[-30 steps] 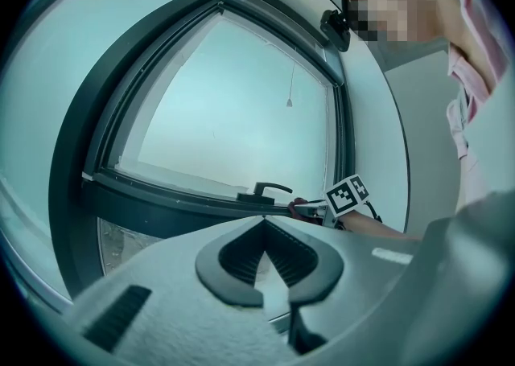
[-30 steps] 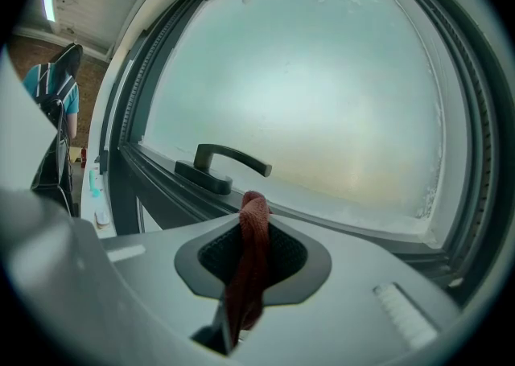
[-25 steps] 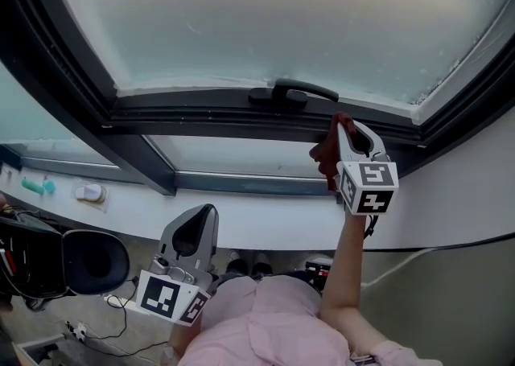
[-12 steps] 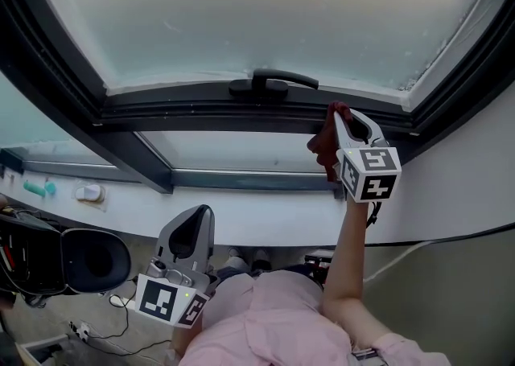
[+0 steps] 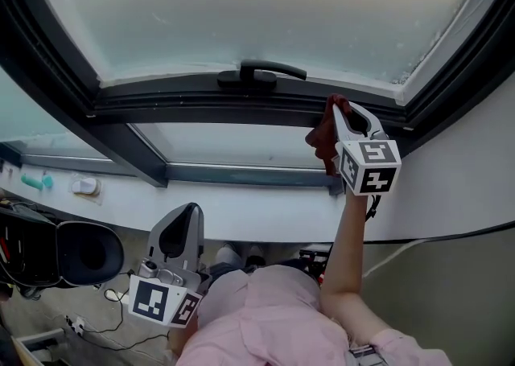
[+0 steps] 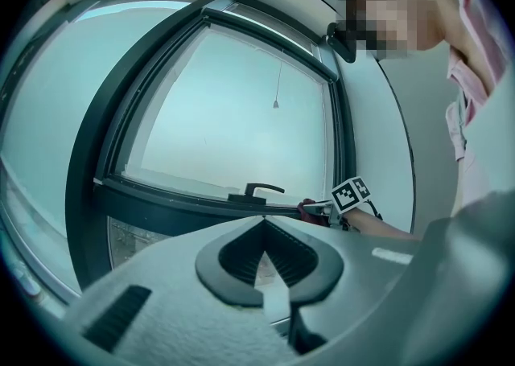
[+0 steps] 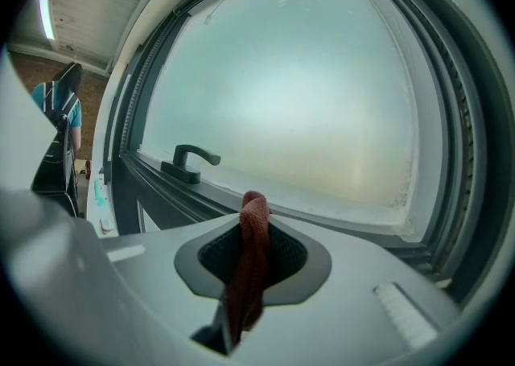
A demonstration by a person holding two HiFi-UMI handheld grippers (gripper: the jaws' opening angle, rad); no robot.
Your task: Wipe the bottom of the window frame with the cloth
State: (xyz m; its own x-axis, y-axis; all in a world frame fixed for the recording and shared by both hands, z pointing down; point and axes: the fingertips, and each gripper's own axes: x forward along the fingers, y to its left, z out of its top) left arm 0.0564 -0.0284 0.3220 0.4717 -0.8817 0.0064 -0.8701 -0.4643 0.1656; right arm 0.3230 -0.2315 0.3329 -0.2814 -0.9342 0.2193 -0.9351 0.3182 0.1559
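1. Down low at the far left: a black round thing near the floor. Just above it, a small teal thing and a small white thing, side by side on the white sill.
2. Next along, the left gripper, held low in front of the pink shirt and well below the window. Jaws pressed together at the tips in the left gripper view, with nothing between them. Left marker cube at the near end, closest to the body.
3. Higher up, near the middle: the black handle, lying flat along the bottom bar of the dark window frame. Above it, only the big frosty glass.
4. Just right of the handle: the red cloth, all bunched up. Top end right up against the bottom bar of the frame, close to the right corner, and seemingly touching it. Rest of it hanging down beside the jaws.
5. Around the cloth, the right gripper, clamped tight on it and pointing up at the frame. In the right gripper view, cloth squeezed between the two pads and poking out a little past the tips. Right marker cube just below, then a bare arm reaching up from the shirt.
6. Far right: a pale wall beside the frame, with a thin black cable running across it.
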